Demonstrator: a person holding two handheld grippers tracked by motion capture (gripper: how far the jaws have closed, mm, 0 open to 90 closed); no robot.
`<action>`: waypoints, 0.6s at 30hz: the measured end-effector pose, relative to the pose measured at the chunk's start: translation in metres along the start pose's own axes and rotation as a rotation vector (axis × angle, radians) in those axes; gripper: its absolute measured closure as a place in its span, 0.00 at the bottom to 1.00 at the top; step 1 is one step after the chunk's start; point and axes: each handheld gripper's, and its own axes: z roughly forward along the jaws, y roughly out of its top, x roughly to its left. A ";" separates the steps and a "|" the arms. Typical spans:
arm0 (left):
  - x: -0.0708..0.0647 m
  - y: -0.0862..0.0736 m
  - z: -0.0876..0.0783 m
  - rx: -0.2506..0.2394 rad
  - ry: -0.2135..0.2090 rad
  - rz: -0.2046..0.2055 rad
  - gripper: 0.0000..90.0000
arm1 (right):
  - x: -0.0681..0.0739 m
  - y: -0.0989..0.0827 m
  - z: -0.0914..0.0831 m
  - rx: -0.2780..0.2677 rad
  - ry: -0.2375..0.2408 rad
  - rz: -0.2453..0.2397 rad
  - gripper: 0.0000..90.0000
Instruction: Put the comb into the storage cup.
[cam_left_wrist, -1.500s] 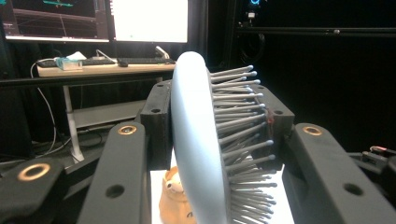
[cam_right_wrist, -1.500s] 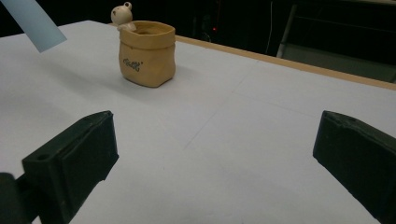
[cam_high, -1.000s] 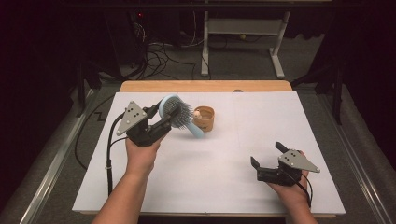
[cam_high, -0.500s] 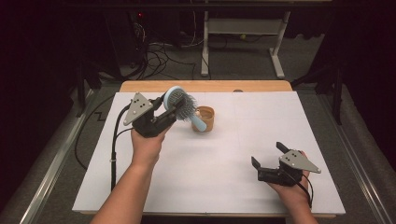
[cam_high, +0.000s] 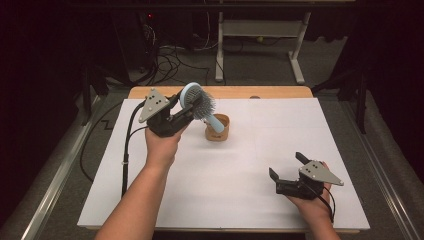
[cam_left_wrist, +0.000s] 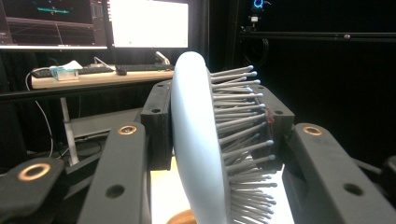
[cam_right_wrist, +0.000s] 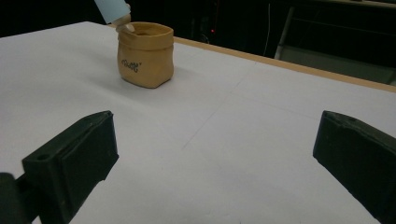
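My left gripper (cam_high: 186, 106) is shut on the head of a light blue hairbrush (cam_high: 198, 103), held above the table's far middle. In the left gripper view the brush head (cam_left_wrist: 205, 140) stands between the two pads (cam_left_wrist: 156, 126), grey bristles pointing right. The brush handle (cam_high: 216, 123) slants down over a small tan pouch-like cup (cam_high: 218, 128), with its tip at the rim. In the right gripper view the cup (cam_right_wrist: 144, 54) stands upright and the handle tip (cam_right_wrist: 114, 10) touches its rim. My right gripper (cam_high: 286, 166) rests open near the front right, nothing between its fingers (cam_right_wrist: 74, 158).
A white sheet (cam_high: 240, 200) covers the wooden table (cam_high: 235, 92). Cables and a metal frame lie on the floor beyond the far edge. Monitors and a desk (cam_left_wrist: 93, 77) stand behind in the left gripper view.
My left gripper has carried the hairbrush to the right and a little up, tilting it so the handle now points down into the cup. The right hand has kept still.
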 end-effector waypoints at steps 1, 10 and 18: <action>0.000 0.001 0.002 0.002 0.001 0.001 0.64 | 0.000 0.000 0.000 0.000 0.000 0.001 0.00; 0.003 0.007 0.017 0.006 0.006 0.008 0.64 | -0.001 0.000 -0.001 -0.006 -0.002 0.004 0.00; 0.009 0.014 0.025 0.009 0.024 0.014 0.64 | -0.002 0.000 -0.001 -0.007 -0.001 0.007 0.00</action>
